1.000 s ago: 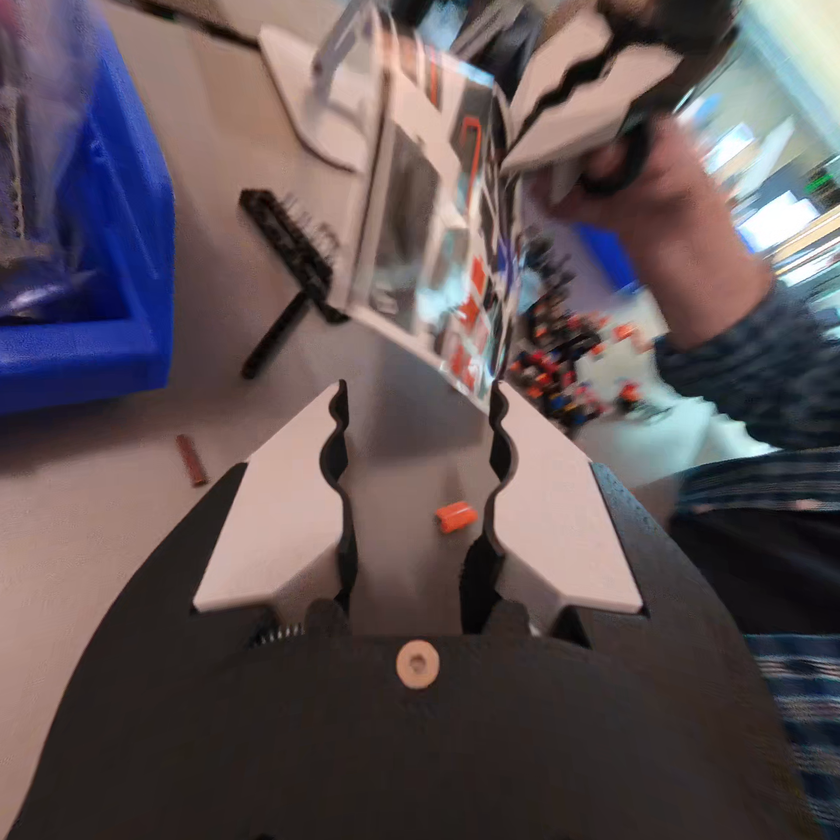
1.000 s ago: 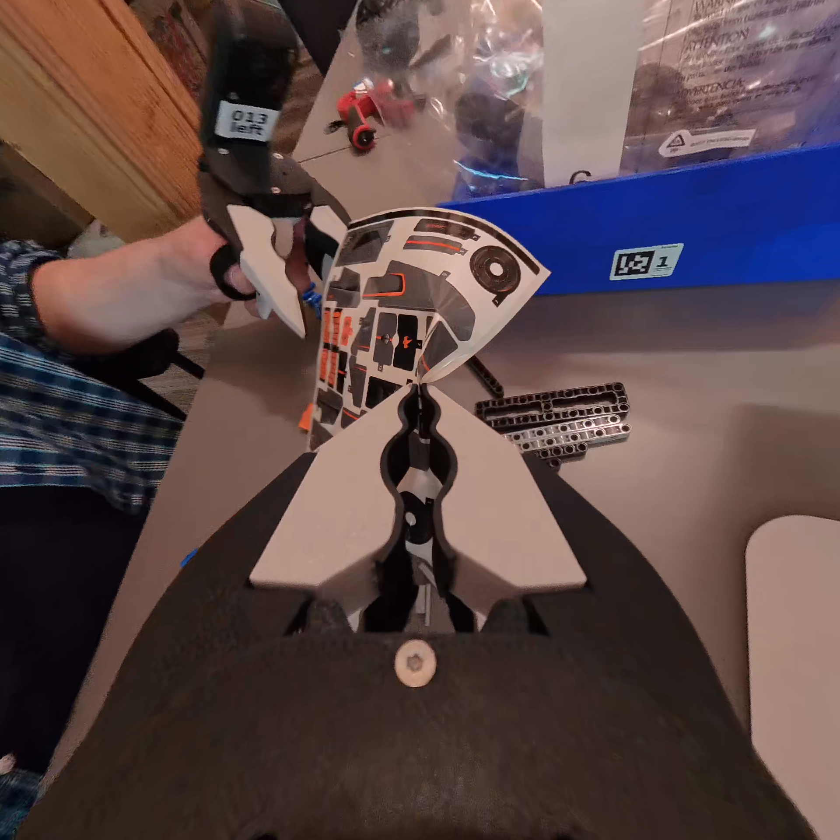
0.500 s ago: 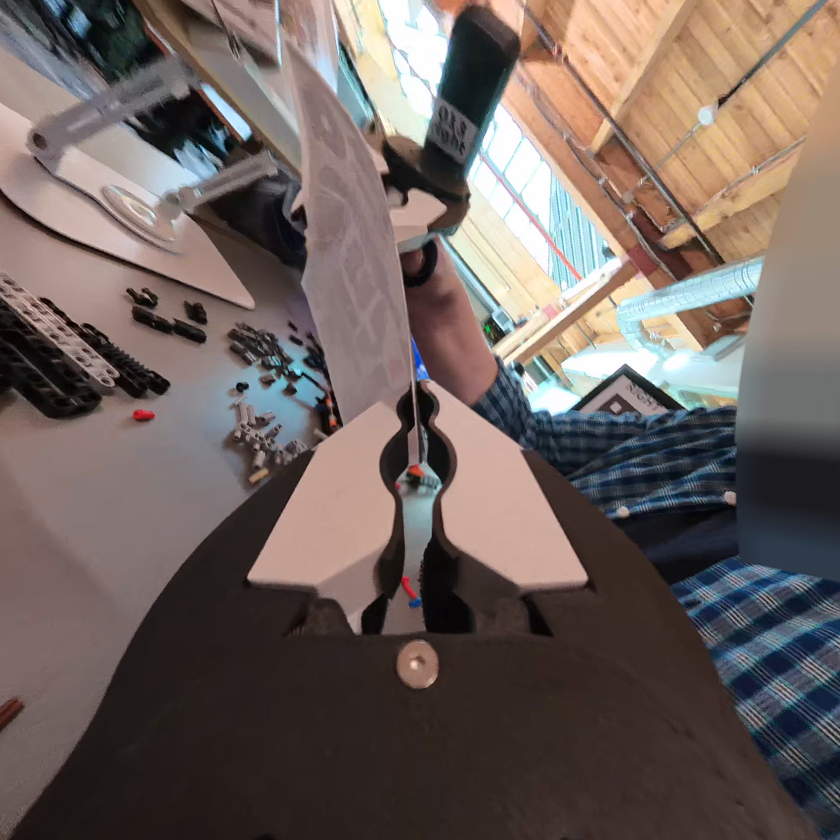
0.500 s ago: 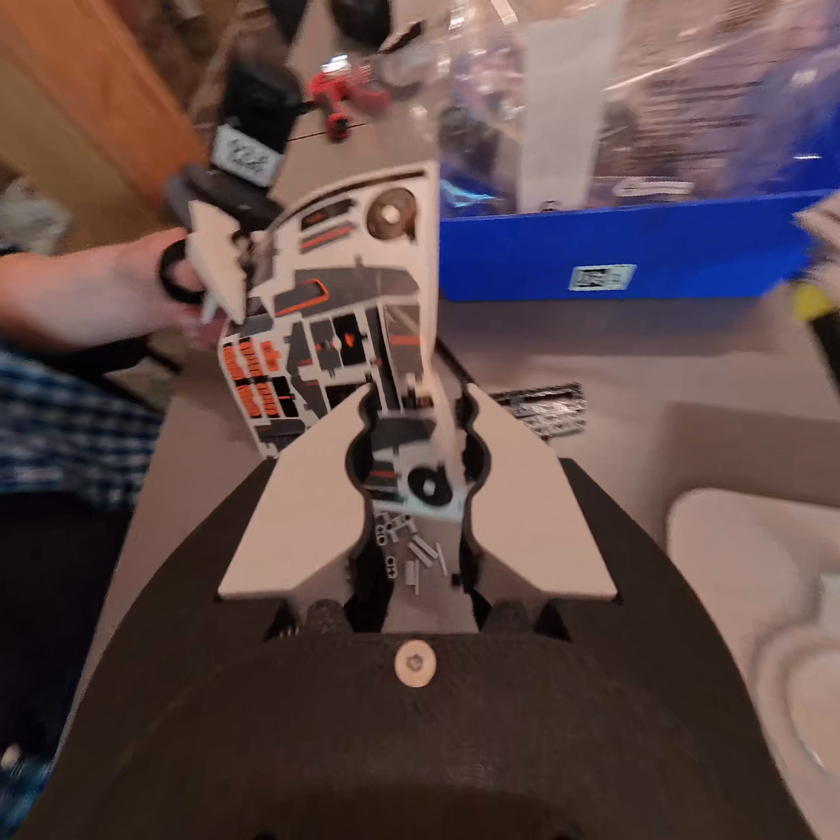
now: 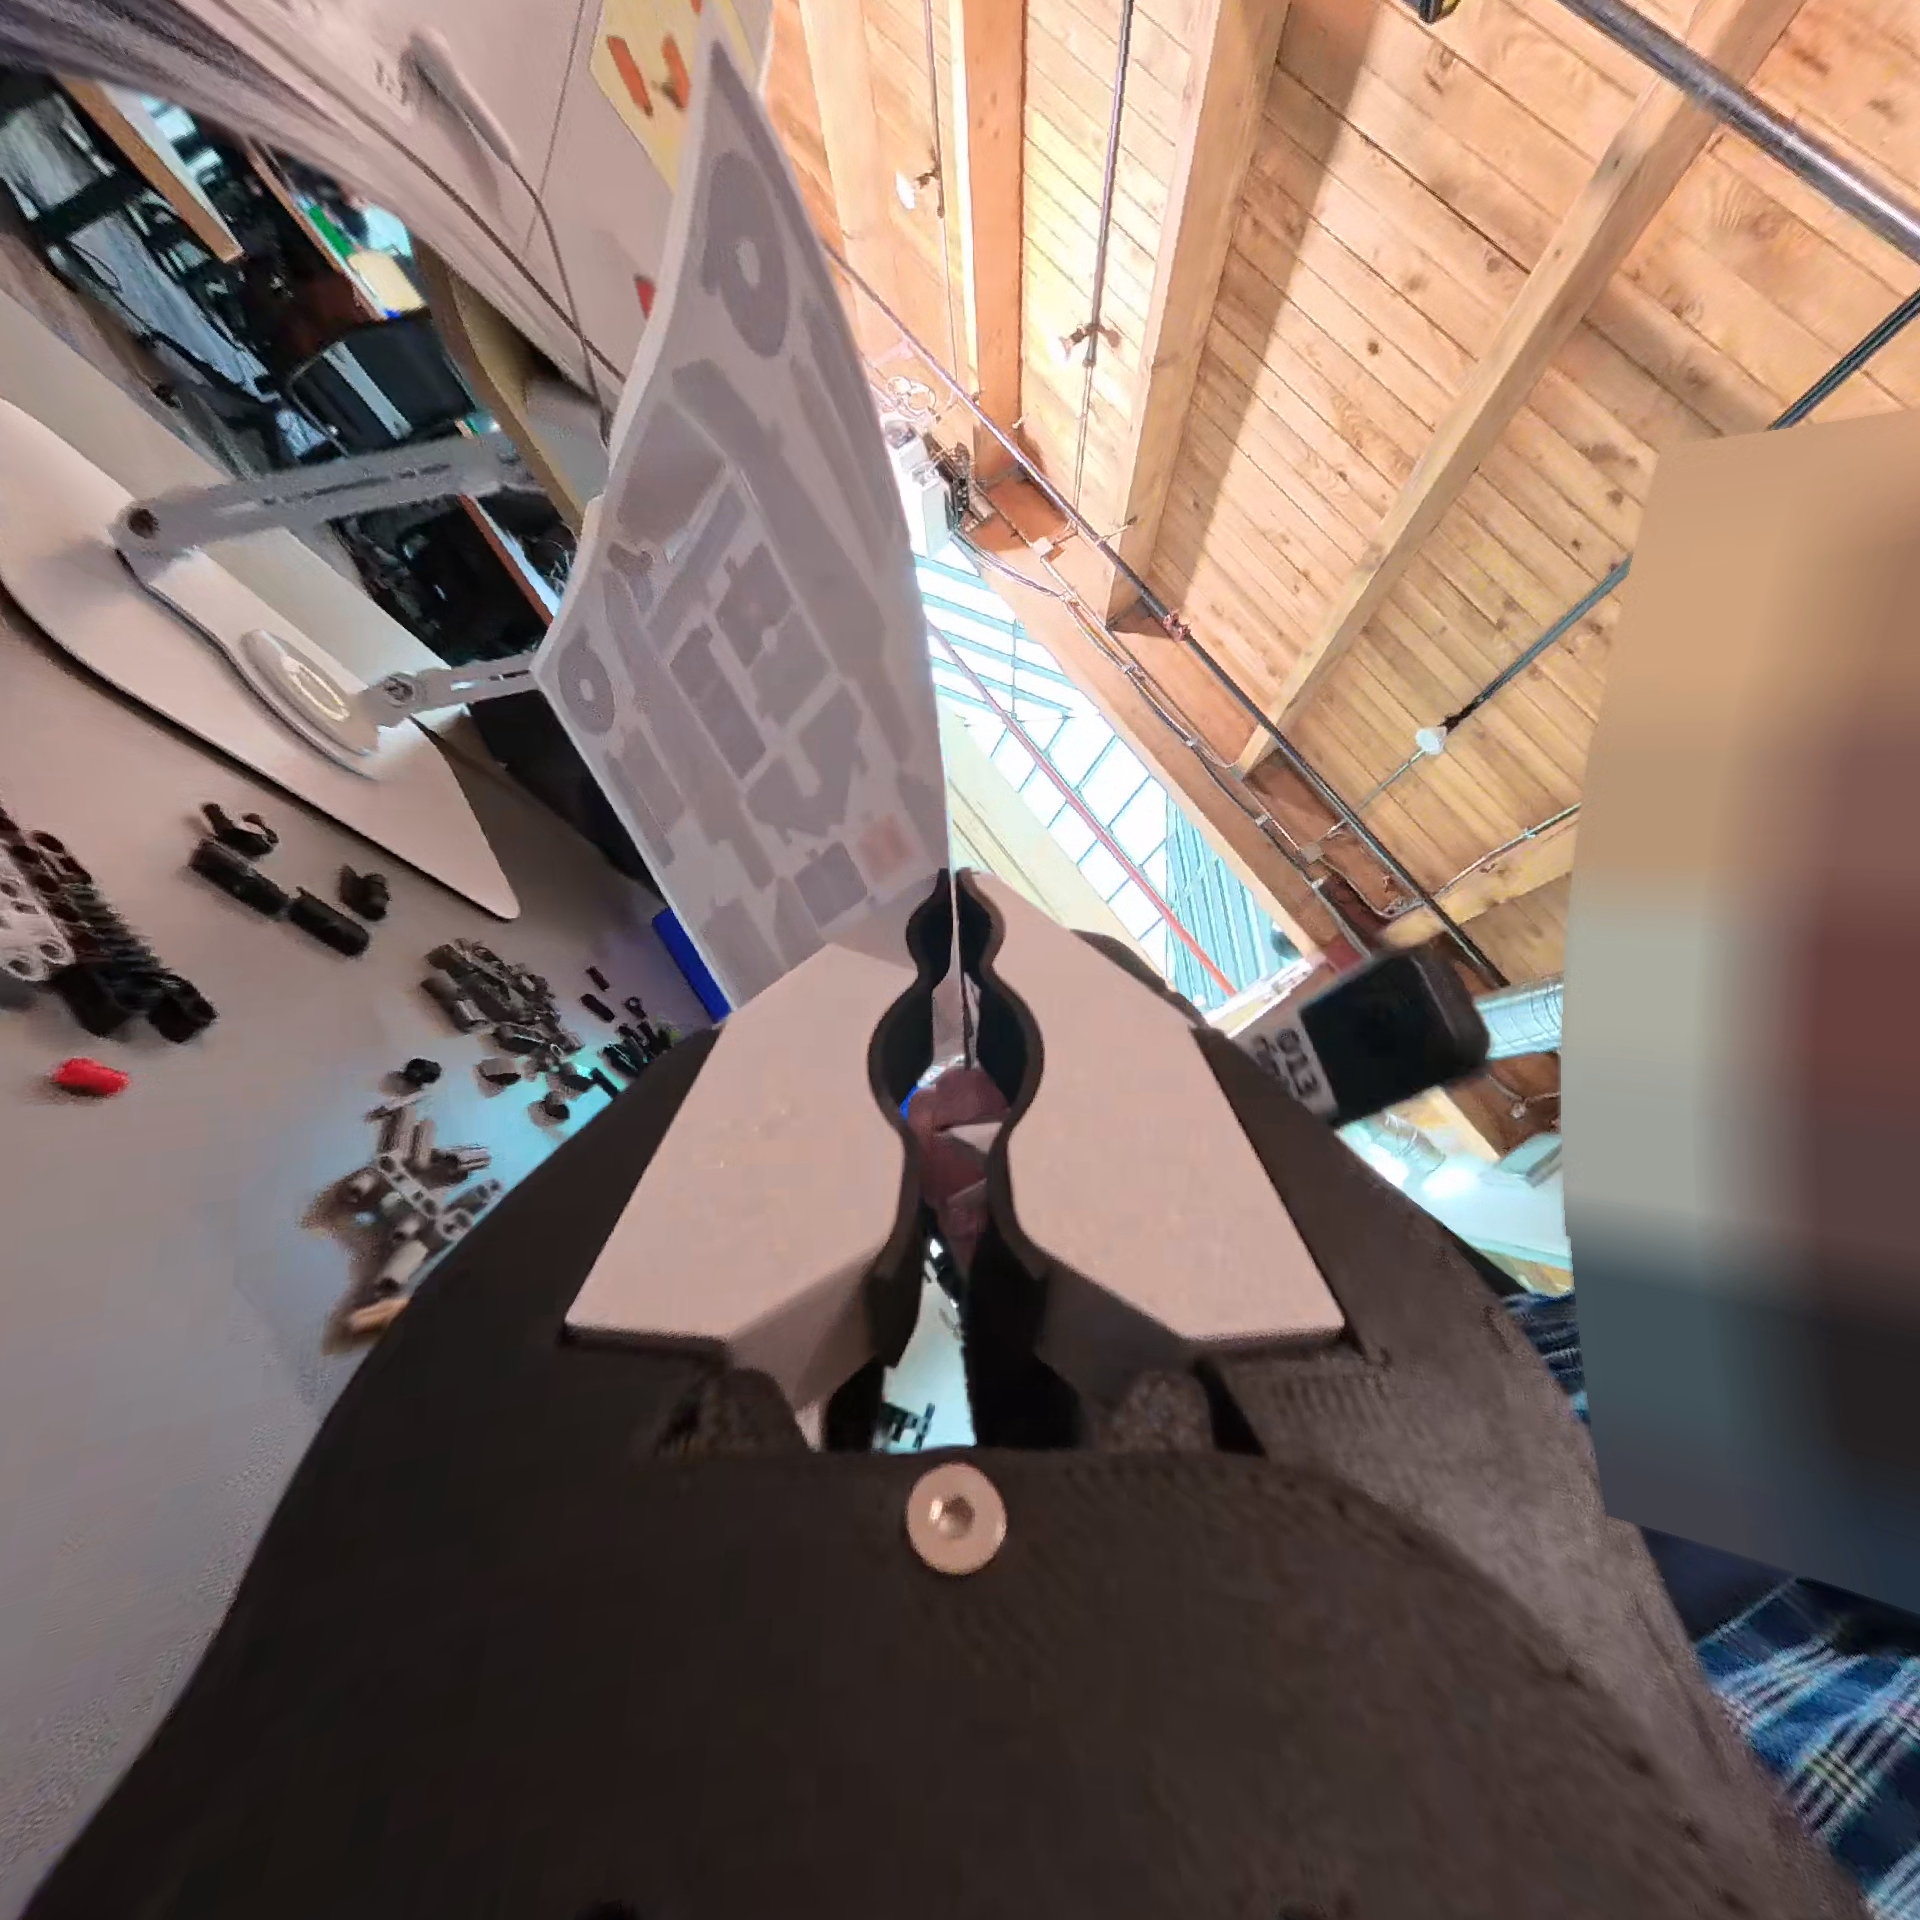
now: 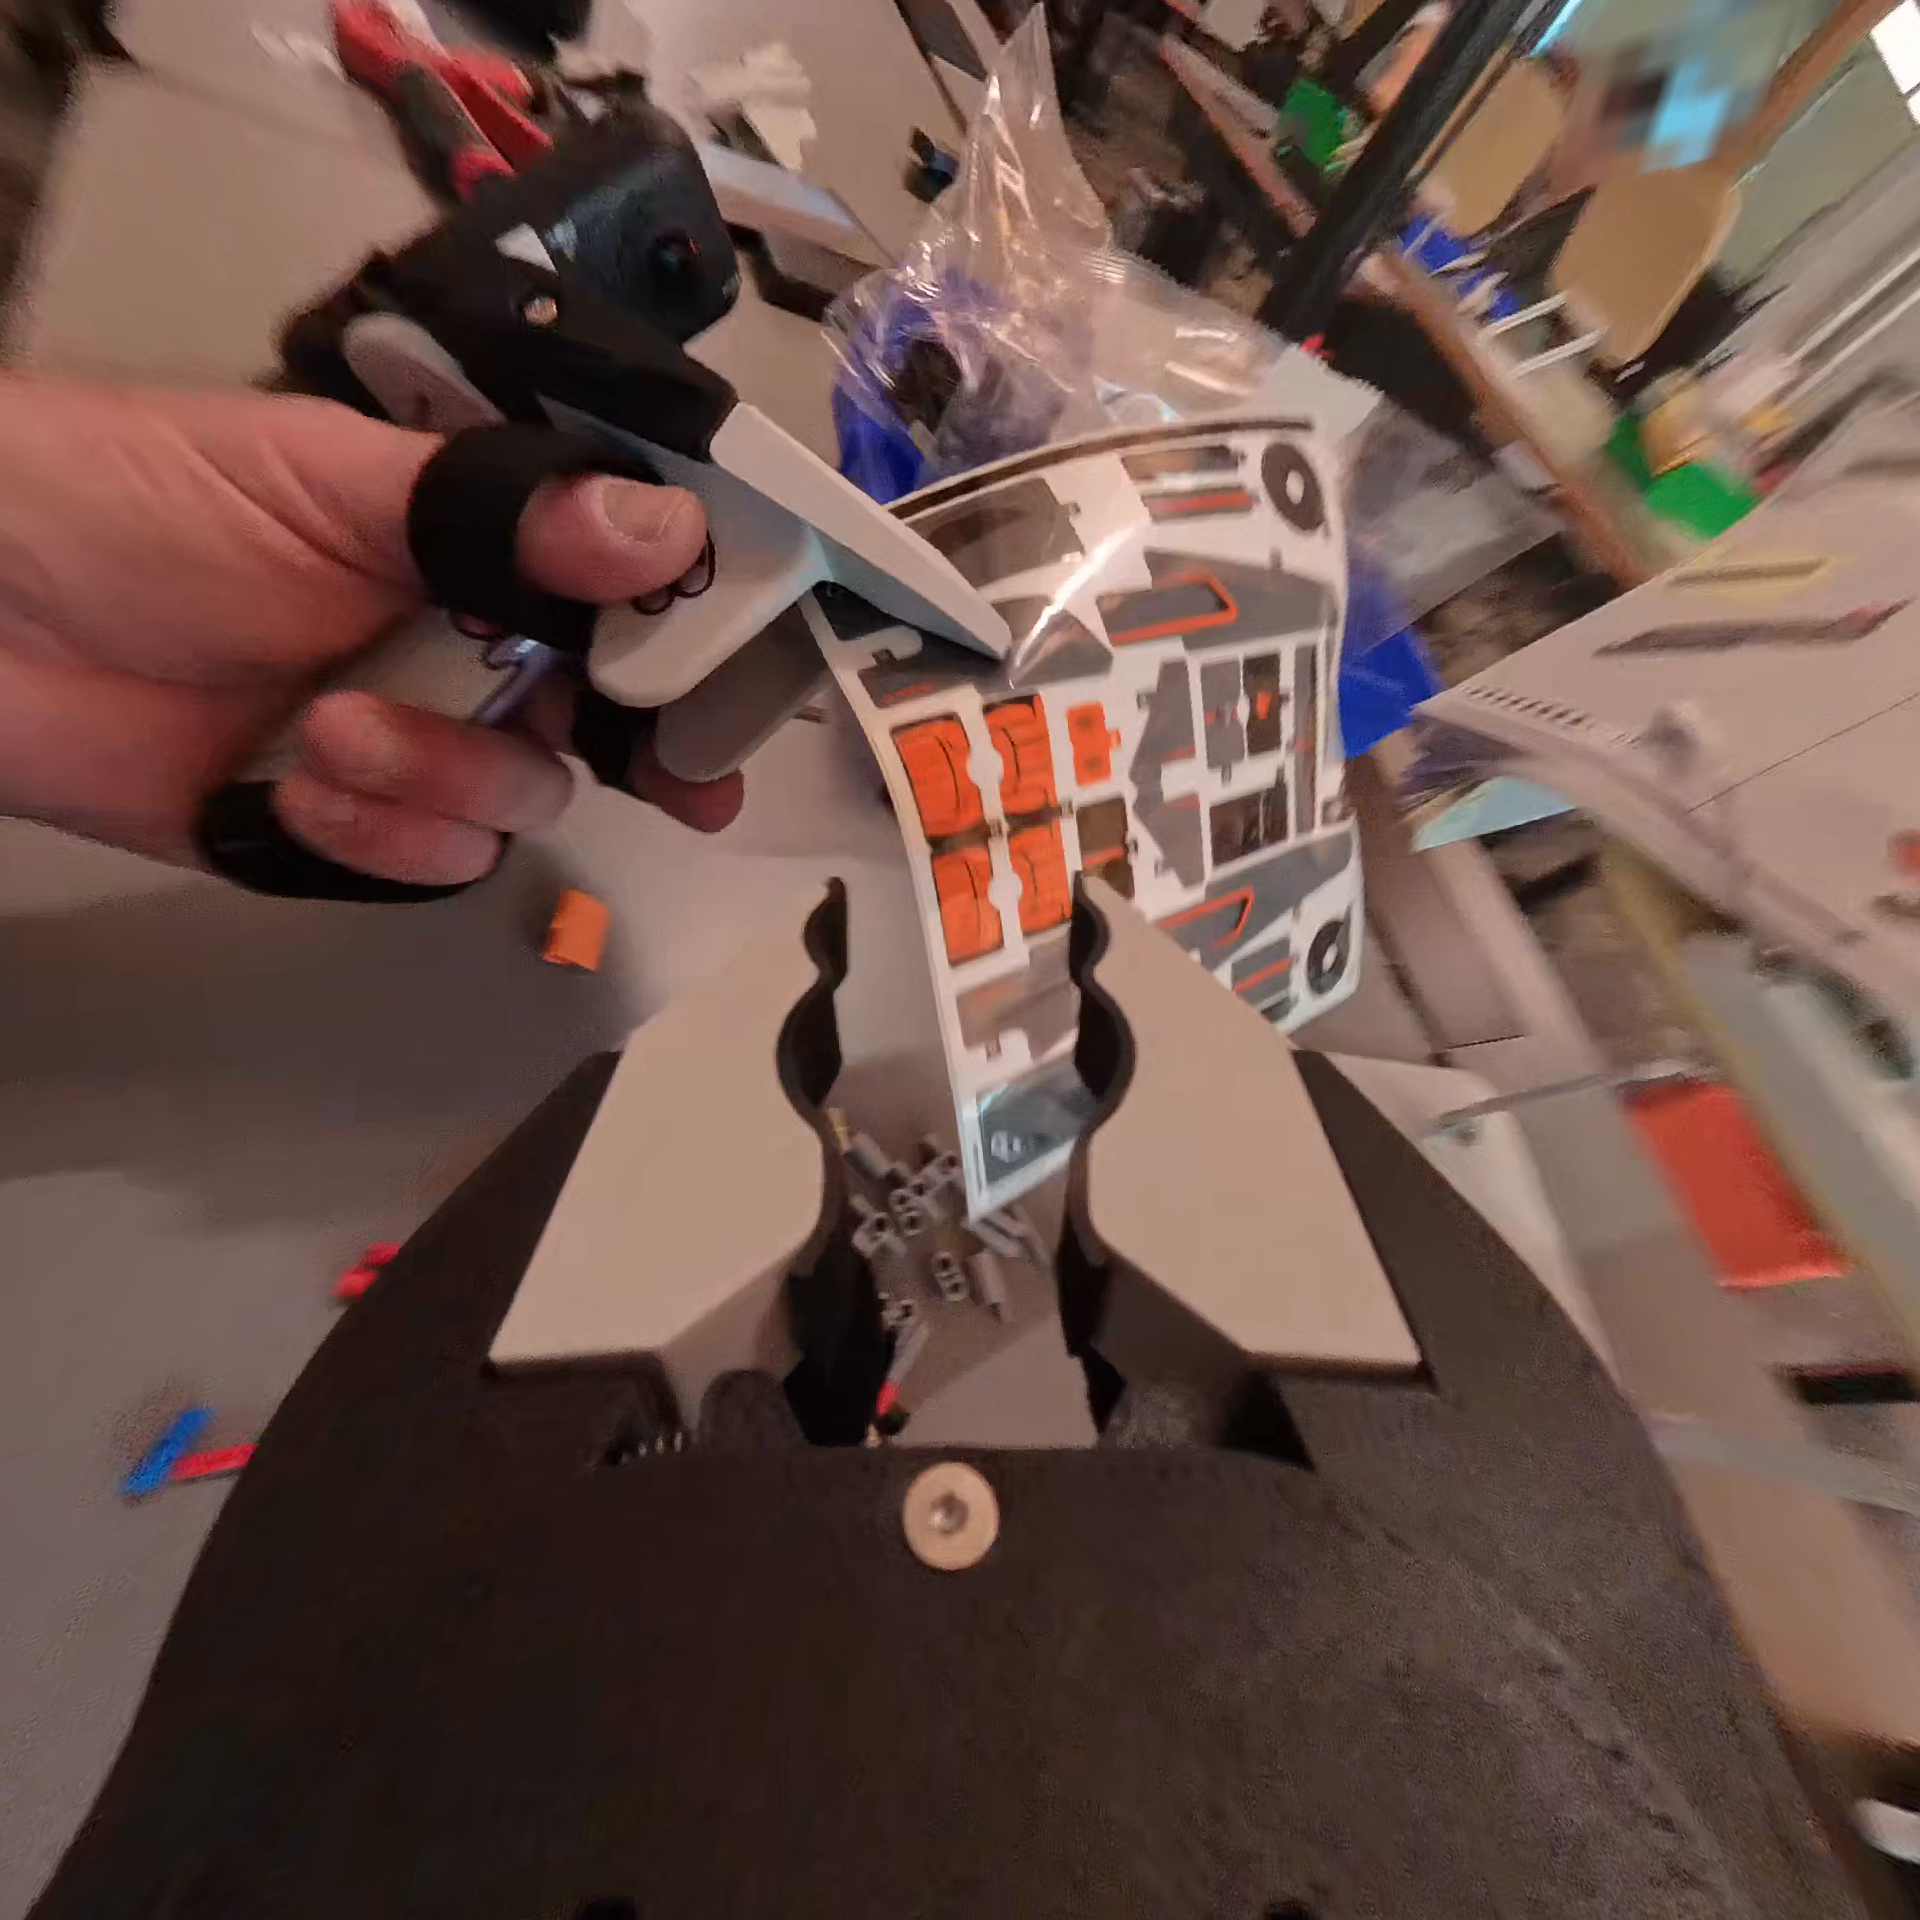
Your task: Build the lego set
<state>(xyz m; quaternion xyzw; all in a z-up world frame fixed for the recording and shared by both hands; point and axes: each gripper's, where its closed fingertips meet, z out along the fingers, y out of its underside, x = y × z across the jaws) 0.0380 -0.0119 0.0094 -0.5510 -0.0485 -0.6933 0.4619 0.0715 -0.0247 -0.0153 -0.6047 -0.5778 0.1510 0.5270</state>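
The sticker sheet [image 6: 1174, 790], white with orange, grey and black decals, hangs curled in the air. My left gripper [image 5: 951, 883] is shut on its edge, and the sheet's pale back [image 5: 748, 644] stands up in front of it. In the right wrist view the left gripper [image 6: 992, 644], held by a hand [image 6: 208, 623], pinches the sheet's upper left edge. My right gripper [image 6: 956, 904] is open and empty, just below and in front of the sheet. Its black handle [image 5: 1392, 1029] shows to the right in the left wrist view.
Small grey pins [image 6: 935, 1195] lie on the grey table under the right gripper and also show in the left wrist view [image 5: 416, 1195]. Black beams [image 5: 94, 977], a red piece [image 5: 88, 1075], an orange piece [image 6: 577, 930] and a clear plastic bag [image 6: 997, 343] are around. A white stand base [image 5: 260, 644] sits at the back left. The gap from one gripper's tips to the other's is roughly 5 centimetres. My right tips are roughly 15 centimetres from the red piece [image 5: 88, 1075].
My right gripper opened and let go of the sticker sheet. My left gripper closed on the sheet's edge and lifted it upright.
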